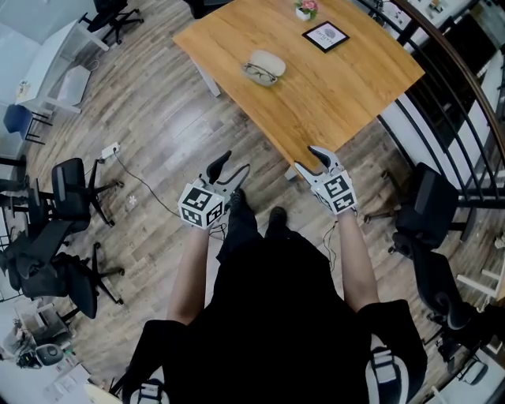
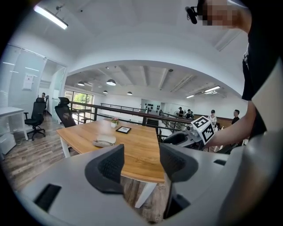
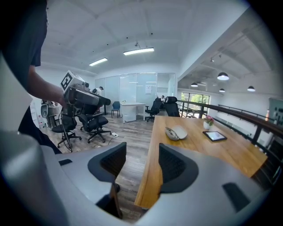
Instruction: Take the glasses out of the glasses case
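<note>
A pale glasses case (image 1: 265, 66) lies open on the wooden table (image 1: 339, 95), with dark-rimmed glasses resting in its near half. It is far from both grippers. My left gripper (image 1: 230, 167) hangs over the floor, short of the table's near corner, open and empty. My right gripper (image 1: 311, 160) is at the table's near corner, open too, with nothing between its jaws. The case (image 2: 103, 141) shows small beyond the left gripper (image 2: 140, 164) in the left gripper view. In the right gripper view the case (image 3: 177, 132) lies past the right gripper (image 3: 141, 164).
A black framed card (image 1: 325, 35) and a small flower pot (image 1: 305, 9) stand at the table's far end. Office chairs (image 1: 71, 197) are at the left, another chair (image 1: 430, 209) and a railing (image 1: 465, 118) at the right. A power strip with cable (image 1: 110, 150) lies on the floor.
</note>
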Available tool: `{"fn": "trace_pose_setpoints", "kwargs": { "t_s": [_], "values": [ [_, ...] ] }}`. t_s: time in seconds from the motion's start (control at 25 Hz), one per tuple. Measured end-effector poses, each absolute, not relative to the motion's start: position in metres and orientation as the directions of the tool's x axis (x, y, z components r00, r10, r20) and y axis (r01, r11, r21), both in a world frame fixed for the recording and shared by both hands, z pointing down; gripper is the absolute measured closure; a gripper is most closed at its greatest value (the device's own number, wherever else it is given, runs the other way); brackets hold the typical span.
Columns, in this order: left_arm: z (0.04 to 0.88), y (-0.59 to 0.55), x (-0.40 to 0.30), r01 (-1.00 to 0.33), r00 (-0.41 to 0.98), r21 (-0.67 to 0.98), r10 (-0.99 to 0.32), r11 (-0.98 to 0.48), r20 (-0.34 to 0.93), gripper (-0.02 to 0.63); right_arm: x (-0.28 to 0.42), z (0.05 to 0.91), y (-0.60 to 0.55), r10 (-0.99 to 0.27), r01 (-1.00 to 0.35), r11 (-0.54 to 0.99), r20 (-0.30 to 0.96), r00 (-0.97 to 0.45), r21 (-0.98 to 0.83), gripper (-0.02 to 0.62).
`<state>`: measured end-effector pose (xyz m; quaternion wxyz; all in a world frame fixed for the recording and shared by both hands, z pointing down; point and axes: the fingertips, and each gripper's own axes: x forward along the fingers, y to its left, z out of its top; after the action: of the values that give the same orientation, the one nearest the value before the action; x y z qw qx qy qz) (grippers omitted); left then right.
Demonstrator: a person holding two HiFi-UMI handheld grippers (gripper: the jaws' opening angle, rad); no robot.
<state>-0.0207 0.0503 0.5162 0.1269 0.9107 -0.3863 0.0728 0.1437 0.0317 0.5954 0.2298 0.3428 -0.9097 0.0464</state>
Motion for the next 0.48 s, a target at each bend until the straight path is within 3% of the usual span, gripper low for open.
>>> {"fn": "trace_pose_setpoints", "kwargs": {
  "t_s": [0.48],
  "values": [
    [0.518, 0.034, -0.024, -0.716, 0.697, 0.18, -0.675, -0.675, 0.24, 0.341, 0.141, 0.595, 0.017, -0.617, -0.662, 0.746, 0.453, -0.644, 0.076, 0.339]
  ]
}}
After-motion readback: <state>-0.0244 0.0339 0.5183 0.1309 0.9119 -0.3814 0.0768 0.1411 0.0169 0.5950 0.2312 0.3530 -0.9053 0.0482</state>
